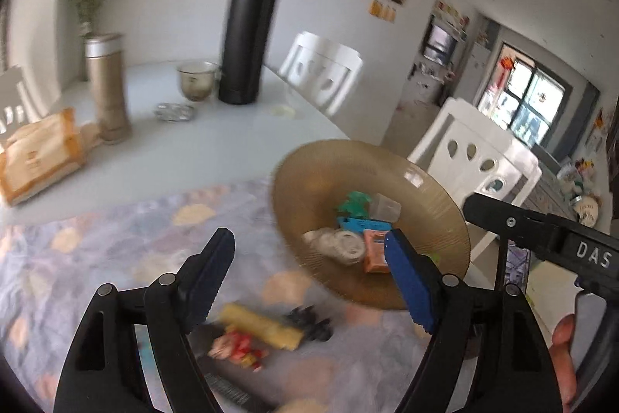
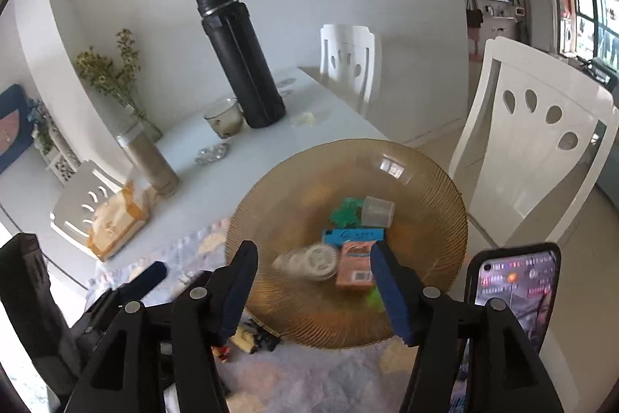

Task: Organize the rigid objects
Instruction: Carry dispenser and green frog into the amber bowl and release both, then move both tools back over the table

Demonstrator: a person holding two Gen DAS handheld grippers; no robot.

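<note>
Sorting step: the person should lower the left gripper (image 1: pixel 309 275) squarely over the yellow cylinder (image 1: pixel 261 329), low in the frame, before closing.
Left fingers: wide apart, holding nothing.
Right gripper (image 2: pixel 313 287): fingers parted, empty, above the amber glass plate (image 2: pixel 437 215).
Plate: mid-frame on the counter, holding a blue box (image 2: pixel 354 237), a pink box (image 2: pixel 356 268), a green toy (image 2: pixel 346 211) and a clear cup (image 2: pixel 377 209).
Loose pieces: blurred red figure (image 1: pixel 238 349) and black toy (image 1: pixel 309 324) on the patterned cloth (image 1: pixel 96 239).
</note>
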